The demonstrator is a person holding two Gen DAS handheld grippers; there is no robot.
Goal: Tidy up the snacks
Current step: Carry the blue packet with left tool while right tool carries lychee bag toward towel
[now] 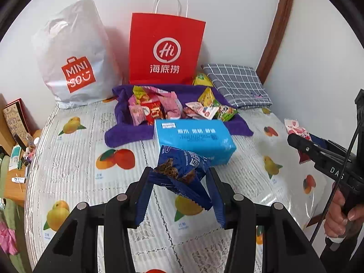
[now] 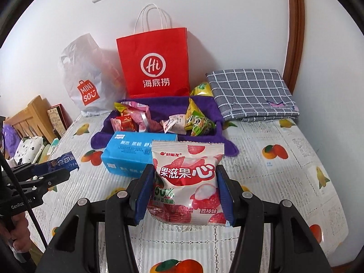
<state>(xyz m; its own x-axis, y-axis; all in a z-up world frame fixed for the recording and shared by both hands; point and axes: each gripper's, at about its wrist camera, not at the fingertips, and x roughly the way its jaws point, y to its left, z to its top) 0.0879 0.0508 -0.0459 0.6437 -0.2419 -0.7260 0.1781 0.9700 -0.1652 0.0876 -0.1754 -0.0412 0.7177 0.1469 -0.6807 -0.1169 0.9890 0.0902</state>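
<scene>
Presently, left wrist view:
Left gripper [image 1: 179,175]: jaws closed on blue cookie packet [image 1: 182,170], held above the bed [image 1: 68,159], long axis running away from camera.
Ahead: blue tissue pack [image 1: 193,141] just beyond; purple towel [image 1: 127,134] behind it, heaped with loose snacks [image 1: 154,107].
Bags: red paper bag [image 1: 166,50], white Miniso bag [image 1: 72,54] upright at wall; contents hidden.

Right wrist view:
Right gripper [image 2: 184,182]: jaws clamped across lychee candy packet [image 2: 185,179], upright, face toward camera.
Relation: towel pile straight ahead of both; right looks nearer its centre.
</scene>
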